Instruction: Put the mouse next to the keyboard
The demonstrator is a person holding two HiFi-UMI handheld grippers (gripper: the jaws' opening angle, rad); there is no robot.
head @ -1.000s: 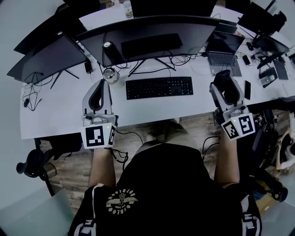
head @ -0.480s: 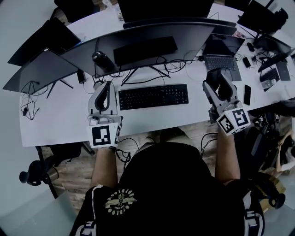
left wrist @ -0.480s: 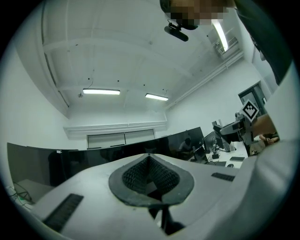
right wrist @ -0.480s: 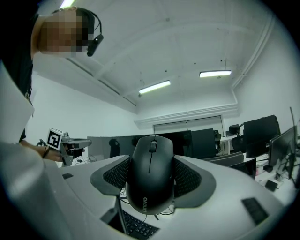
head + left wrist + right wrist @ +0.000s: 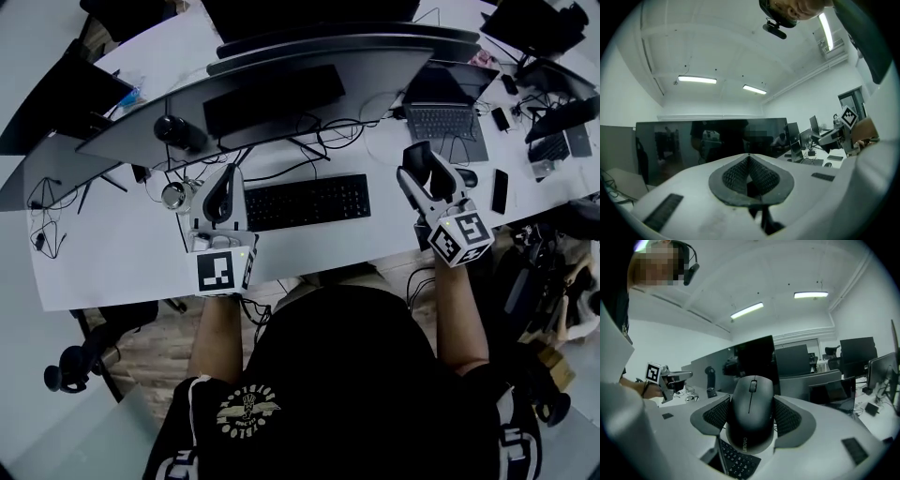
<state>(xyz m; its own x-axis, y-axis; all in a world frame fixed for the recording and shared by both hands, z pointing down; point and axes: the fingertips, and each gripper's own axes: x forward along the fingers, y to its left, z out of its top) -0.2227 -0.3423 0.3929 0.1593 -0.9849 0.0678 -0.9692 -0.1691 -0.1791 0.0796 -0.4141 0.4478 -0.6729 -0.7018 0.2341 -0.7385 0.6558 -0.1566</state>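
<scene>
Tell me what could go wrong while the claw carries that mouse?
The right claw pinches the mouse only by its smooth rounded sides, so it might slip out and drop onto the desk. The claw hangs near the keyboard and the laptop, so a careless swing might bump either one.

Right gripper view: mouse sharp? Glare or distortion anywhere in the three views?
Right gripper view: mouse sharp, no glare on it; ceiling lights blown out, black corners. Left gripper view: same black corners, bright strip lights. Head view: dim, even light; desk edge bent by the wide lens.
</scene>
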